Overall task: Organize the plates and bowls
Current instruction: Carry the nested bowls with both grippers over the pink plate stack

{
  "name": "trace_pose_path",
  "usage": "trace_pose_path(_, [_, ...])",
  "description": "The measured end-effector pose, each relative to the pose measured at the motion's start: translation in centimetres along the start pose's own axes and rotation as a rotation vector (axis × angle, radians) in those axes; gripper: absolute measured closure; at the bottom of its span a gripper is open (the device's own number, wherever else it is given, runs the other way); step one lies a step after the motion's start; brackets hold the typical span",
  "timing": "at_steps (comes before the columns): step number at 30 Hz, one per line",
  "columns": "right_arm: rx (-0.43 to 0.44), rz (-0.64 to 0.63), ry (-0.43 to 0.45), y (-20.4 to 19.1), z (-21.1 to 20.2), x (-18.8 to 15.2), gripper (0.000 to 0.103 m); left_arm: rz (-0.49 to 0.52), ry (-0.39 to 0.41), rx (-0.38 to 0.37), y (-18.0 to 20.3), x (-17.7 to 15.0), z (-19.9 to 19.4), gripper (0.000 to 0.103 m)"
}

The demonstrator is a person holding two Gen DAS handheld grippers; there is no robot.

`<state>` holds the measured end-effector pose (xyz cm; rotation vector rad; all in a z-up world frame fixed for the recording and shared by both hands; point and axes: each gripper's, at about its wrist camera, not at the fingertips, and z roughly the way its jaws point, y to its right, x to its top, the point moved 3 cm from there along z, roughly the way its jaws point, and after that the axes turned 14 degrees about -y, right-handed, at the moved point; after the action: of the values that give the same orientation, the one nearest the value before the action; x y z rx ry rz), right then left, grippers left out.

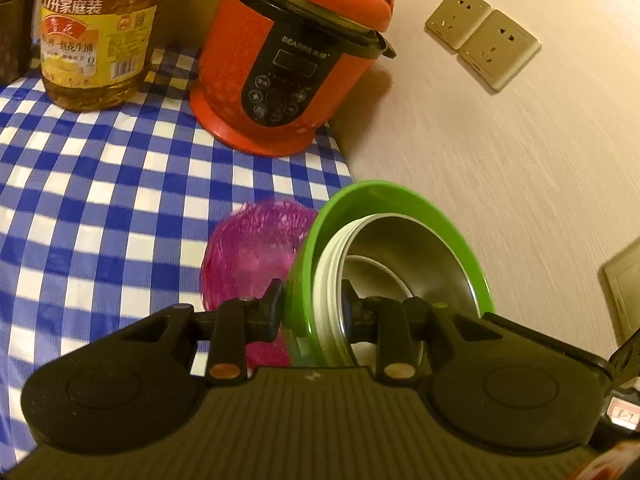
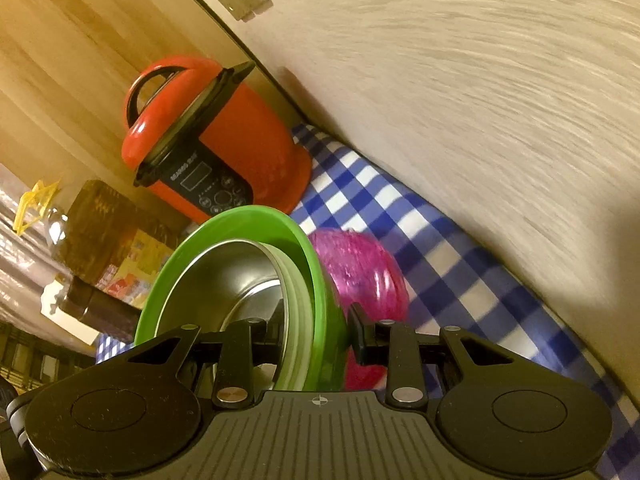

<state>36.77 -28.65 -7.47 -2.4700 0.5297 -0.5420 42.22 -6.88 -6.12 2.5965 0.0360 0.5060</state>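
Note:
A stack of bowls is held between both grippers: a green bowl (image 1: 384, 200) outermost, a white rim (image 1: 328, 280) inside it, and a steel bowl (image 1: 424, 256) innermost. My left gripper (image 1: 314, 304) is shut on the stack's rim. My right gripper (image 2: 316, 332) is shut on the opposite rim; the green bowl (image 2: 248, 224) and steel bowl (image 2: 232, 276) show there too. The stack is tilted above the blue checked tablecloth (image 1: 100, 184). A pink translucent bowl (image 1: 256, 248) lies on the cloth just behind the stack, also in the right wrist view (image 2: 360, 268).
A red electric pressure cooker (image 1: 288, 60) stands at the back by the wall. A large oil bottle (image 1: 96, 36) stands left of it. Wall sockets (image 1: 480, 36) sit on the right wall. Boxes and a dark bottle (image 2: 100, 312) stand at the left in the right wrist view.

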Motion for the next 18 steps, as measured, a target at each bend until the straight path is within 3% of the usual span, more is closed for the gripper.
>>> trace_pose_path(18, [-0.044, -0.031, -0.050, 1.1, 6.2, 2.3, 0.073, -0.032, -0.048, 0.042, -2.4, 2.1, 5.0, 0.078])
